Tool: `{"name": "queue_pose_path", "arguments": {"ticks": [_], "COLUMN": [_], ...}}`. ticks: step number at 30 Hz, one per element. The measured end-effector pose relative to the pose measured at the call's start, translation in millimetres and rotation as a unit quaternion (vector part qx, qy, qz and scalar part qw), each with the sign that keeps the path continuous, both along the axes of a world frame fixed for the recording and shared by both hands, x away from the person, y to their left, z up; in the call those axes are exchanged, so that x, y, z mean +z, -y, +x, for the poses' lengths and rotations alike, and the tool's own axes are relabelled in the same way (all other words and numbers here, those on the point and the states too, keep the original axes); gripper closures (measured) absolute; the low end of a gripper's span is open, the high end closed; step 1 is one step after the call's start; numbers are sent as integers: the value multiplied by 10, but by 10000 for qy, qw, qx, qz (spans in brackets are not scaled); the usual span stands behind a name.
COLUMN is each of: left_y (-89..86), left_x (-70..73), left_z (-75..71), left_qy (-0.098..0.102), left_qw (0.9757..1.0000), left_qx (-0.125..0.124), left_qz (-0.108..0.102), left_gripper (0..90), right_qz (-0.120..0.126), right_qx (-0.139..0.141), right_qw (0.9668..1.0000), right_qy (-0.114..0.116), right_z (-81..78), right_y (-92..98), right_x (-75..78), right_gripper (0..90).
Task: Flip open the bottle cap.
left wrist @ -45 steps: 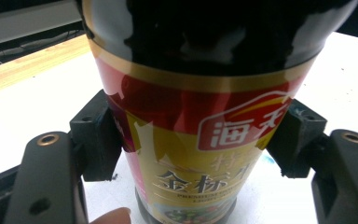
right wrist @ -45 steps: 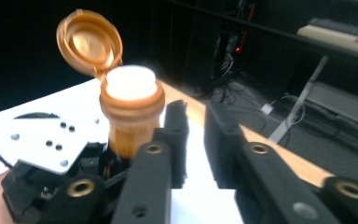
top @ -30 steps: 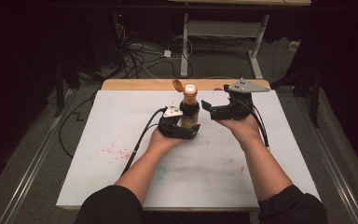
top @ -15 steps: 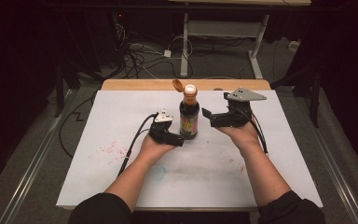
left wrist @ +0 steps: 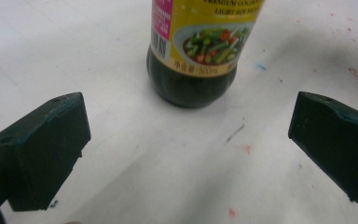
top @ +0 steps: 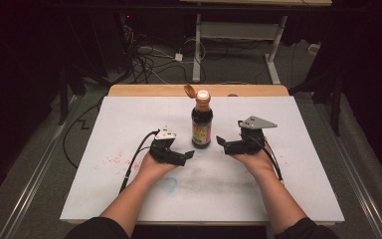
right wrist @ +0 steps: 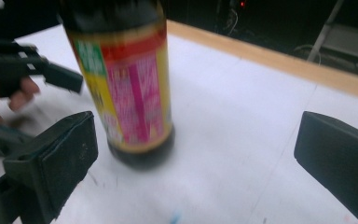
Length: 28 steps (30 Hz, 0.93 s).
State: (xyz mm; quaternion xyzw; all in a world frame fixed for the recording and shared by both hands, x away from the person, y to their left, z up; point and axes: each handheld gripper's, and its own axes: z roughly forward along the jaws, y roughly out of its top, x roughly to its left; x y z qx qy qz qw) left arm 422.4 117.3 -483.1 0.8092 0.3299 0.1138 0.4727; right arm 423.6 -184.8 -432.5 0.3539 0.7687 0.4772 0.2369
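Bottle: soy sauce bottle point(top: 202, 122) stood upright on the white board point(top: 104, 119), near the far middle of it; dark sauce filled it nearly to the neck; yellow label faced the near side

Cap: orange flip cap point(top: 190, 90) hung open, tipped back to the far left of the spout; so the opening step looked done

Progress: judged close to finished; the bottle was free and standing on its own; nothing about it seemed left except perhaps drawing the hands clear

Left gripper: left gripper point(top: 185, 155) lay just near-left of the bottle; jaws spread wide with bare board between them; it held nothing and touched nothing; in the left gripper view the bottle's base point(left wrist: 191, 84) sat beyond the jaw tips, apart from both

Right gripper: right gripper point(top: 222, 143) sat just right of the bottle; jaws wide apart and empty; in the right gripper view the bottle point(right wrist: 126, 84) stood close by one jaw, though contact could not be judged through the blur
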Motion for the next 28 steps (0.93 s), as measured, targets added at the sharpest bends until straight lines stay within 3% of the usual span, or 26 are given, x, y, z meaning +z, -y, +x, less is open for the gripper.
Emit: {"name": "queue_pose_path", "arguments": {"ticks": [5, 10, 15, 22, 28], "left_y": [-182, -461, -700, -828, -920], "left_x": [10, 3, 38, -2, -38], "left_z": [-182, -432, -637, -937, -1078], "left_qy": [51, 192, 346, 379, 390], "left_qw": [10000, 9994, 9984, 9987, 9984], "left_qx": [67, 295, 446, 332, 389], "left_qz": [49, 74, -46, 1, 140], "left_gripper": [0, 0, 0, 0, 0], "right_qz": [-49, 6, -20, -37, 14], "right_qx": [-50, -55, -136, -299, -377], "right_qw": [9999, 9999, 9999, 9995, 9993], "right_qy": [-138, -114, -30, -4, 26], "right_z": [-132, -330, -550, -820, -858], "right_y": [82, 199, 324, 487, 572], "right_x": [-205, -258, -319, -385, -389], "right_gripper": [3, 3, 4, 5, 5]}}
